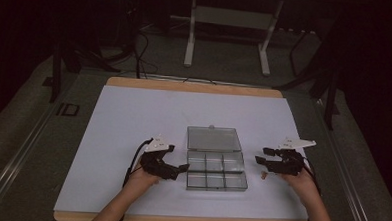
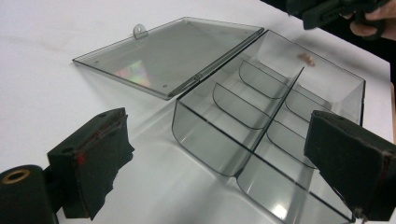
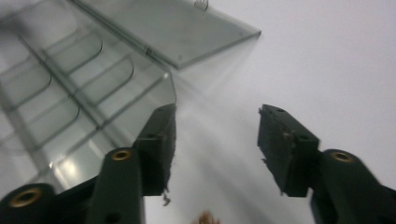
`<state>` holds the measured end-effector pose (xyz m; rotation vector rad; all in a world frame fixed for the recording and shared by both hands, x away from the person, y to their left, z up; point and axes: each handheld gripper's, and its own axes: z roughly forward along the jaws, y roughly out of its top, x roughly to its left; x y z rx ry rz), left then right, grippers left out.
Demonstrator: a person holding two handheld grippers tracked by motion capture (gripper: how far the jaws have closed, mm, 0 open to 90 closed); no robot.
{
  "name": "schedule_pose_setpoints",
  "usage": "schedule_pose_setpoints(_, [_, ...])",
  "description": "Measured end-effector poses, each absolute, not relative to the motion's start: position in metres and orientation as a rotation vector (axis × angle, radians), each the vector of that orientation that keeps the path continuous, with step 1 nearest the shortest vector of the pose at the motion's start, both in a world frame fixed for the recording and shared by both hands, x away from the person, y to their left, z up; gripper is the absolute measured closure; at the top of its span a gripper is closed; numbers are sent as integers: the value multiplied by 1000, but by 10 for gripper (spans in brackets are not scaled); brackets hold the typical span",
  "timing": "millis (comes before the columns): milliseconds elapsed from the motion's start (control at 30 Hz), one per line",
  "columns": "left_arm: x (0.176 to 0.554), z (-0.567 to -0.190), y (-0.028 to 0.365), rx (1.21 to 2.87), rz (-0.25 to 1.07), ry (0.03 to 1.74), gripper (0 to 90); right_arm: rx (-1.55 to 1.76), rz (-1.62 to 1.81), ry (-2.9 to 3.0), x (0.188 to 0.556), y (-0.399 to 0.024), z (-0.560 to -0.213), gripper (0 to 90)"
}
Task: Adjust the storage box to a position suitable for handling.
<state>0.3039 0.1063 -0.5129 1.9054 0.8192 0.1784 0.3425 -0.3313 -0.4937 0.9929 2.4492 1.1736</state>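
A clear plastic compartment box (image 1: 215, 170) stands open at the middle of the white tabletop (image 1: 133, 118), its lid (image 1: 214, 139) lying flat behind it. The compartments look empty. My left gripper (image 1: 179, 159) sits at the box's left side, open. In the left gripper view its jaws (image 2: 217, 126) stand wide apart in front of the box (image 2: 261, 121) without touching it. My right gripper (image 1: 262, 155) hovers just right of the box, open, with nothing between its pads (image 3: 217, 112). A small brownish piece (image 1: 263, 175) lies on the table below the right gripper, and is cut off at the bottom edge of the right gripper view (image 3: 205, 218).
The white sheet covers a wooden table whose edge (image 1: 195, 85) shows at the back. Beyond it, a dark floor holds a white frame stand (image 1: 190, 35) and cables. Bare tabletop spreads to the left, right and behind the lid.
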Motion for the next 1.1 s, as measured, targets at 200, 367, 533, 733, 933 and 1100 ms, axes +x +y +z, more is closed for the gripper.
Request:
schedule_pose_setpoints(200, [298, -520, 118, 1884, 161, 845, 76, 996, 1178, 2470, 328, -347, -502, 545])
schedule_pose_setpoints(367, [292, -524, 126, 1883, 180, 853, 76, 969, 1169, 2496, 315, -353, -510, 588])
schedule_pose_setpoints(533, [288, -527, 132, 1866, 185, 865, 76, 945, 1112, 2520, 309, -353, -519, 591])
schedule_pose_setpoints(733, [287, -528, 133, 1867, 204, 867, 76, 924, 1057, 2535, 313, -351, -528, 581])
schedule_pose_setpoints(933, [287, -529, 133, 1863, 209, 869, 76, 937, 1057, 2532, 315, -351, -530, 678])
schedule_pose_setpoints(1100, [286, -531, 133, 1872, 215, 870, 76, 945, 1086, 2541, 315, -350, -531, 796])
